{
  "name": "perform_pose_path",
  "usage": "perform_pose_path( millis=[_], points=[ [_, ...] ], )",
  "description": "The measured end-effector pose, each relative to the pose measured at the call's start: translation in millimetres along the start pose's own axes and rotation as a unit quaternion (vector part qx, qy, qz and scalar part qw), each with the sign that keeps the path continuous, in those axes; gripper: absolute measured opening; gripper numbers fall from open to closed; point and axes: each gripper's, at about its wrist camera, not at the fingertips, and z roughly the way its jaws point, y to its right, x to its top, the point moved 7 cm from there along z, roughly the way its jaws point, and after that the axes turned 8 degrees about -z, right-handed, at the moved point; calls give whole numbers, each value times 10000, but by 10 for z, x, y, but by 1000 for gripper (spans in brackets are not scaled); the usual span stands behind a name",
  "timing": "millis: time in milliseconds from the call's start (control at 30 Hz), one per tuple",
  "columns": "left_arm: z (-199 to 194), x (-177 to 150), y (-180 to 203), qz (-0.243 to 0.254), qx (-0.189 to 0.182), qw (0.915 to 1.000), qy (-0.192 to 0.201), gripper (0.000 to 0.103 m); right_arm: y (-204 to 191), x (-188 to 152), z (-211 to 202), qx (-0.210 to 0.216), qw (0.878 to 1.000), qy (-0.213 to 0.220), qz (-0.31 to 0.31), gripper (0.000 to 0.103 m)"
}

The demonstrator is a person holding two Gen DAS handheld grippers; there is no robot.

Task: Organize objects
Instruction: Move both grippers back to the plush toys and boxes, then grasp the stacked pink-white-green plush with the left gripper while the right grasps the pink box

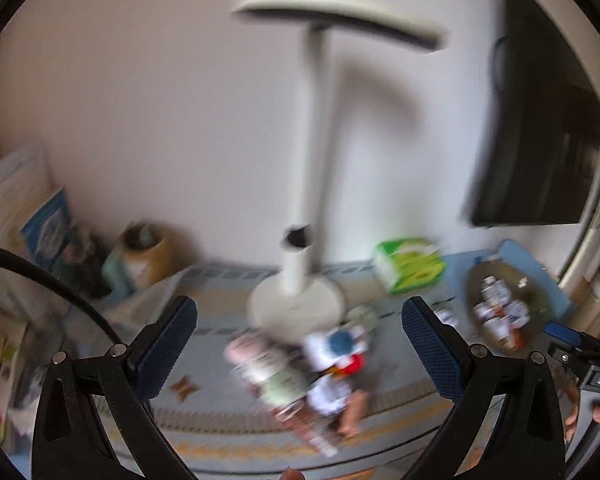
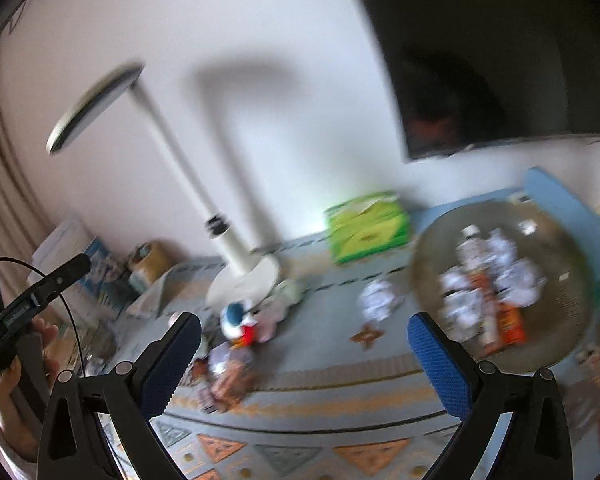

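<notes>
Both the left gripper (image 1: 300, 354) and the right gripper (image 2: 304, 360) are wide apart and empty. The small packets (image 1: 284, 376) lie loose on the desk (image 2: 320, 364), near the lamp (image 1: 300, 296). They look light and crinkly, so pinch one at its middle.

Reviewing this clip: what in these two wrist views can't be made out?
- Pile of packets in the left wrist view: motion blur, so no labels or count.
- Items in the round tray, right wrist view: blurred white wrappers and an orange pack, kinds unclear.
- Green box: print unreadable.
- Dark screen: cut off by the frame edge.
- Left gripper and right gripper: open, holding nothing.
</notes>
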Motion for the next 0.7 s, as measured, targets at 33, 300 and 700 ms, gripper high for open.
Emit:
perform_pose_path(
  millis=[33,300,700],
  points=[
    [51,-61,-141,-58,117,9999,-98,103,-116,-84,131,109,9999,-112,17,103],
    [631,-569,-654,-455,263,9949,-859,103,-552,-696,1047,732,9906,-1062,466,103],
    [1551,-972,-654,-726,278,9845,-1570,102,-619,-1056,1854,721,9789,-1786,688,103]
  ],
)
